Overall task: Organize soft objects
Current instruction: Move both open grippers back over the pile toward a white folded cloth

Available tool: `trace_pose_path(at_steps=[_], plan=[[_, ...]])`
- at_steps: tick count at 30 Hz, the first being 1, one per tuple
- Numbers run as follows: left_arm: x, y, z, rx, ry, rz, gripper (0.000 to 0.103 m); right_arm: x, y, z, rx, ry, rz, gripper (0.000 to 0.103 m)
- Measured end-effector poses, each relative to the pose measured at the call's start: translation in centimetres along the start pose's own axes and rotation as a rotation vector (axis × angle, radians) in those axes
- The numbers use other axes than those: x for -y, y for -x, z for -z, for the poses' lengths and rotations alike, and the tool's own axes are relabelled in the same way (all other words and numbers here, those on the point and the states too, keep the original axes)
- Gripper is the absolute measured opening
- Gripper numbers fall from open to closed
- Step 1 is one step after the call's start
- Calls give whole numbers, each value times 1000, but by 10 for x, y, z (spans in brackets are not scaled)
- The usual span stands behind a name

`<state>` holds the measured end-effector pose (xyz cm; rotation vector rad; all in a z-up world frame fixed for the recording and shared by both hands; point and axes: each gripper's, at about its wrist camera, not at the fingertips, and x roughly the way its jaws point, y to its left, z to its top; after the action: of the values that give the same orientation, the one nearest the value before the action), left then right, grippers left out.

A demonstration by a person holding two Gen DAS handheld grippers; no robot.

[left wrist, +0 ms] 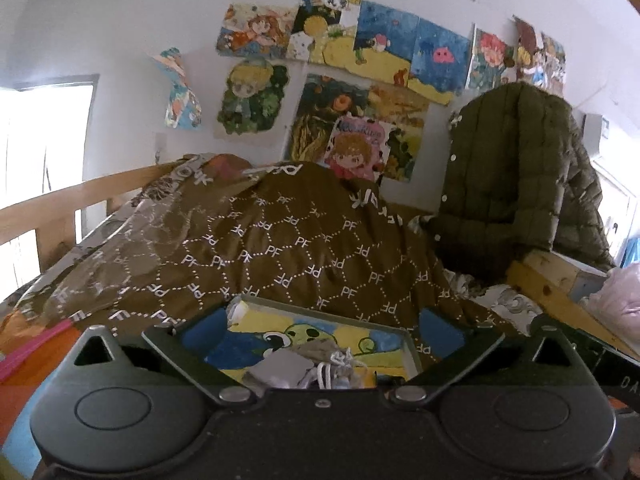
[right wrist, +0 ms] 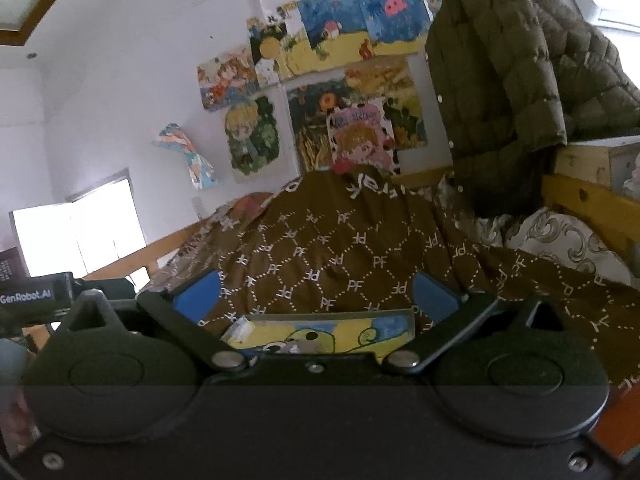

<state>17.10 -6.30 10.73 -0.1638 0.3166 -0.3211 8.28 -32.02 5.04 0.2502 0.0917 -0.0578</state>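
The left gripper [left wrist: 324, 326] has its jaws spread wide and holds nothing. The brown quilt [left wrist: 260, 248] lies heaped on the bed at its 12 o'clock, probably just set there. The right gripper [right wrist: 316, 292] is also spread and empty, the same quilt ahead; the green jacket [right wrist: 500, 80] hangs at 2 o'clock.

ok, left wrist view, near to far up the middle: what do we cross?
Left gripper, open → painted tray → brown PF-print blanket → posters on the wall.
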Motion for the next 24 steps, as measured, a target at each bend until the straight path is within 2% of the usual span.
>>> trace_pose_path(at_steps=[7, 13, 24], plan=[[-20, 55, 28, 38, -4, -10, 102, -17, 47, 12, 44, 43, -28, 103], [-40, 94, 58, 0, 0, -9, 102, -28, 92, 37, 44, 71, -4, 103], [-61, 136, 111, -79, -101, -19, 102, -32, 132, 77, -98, 34, 35, 103]])
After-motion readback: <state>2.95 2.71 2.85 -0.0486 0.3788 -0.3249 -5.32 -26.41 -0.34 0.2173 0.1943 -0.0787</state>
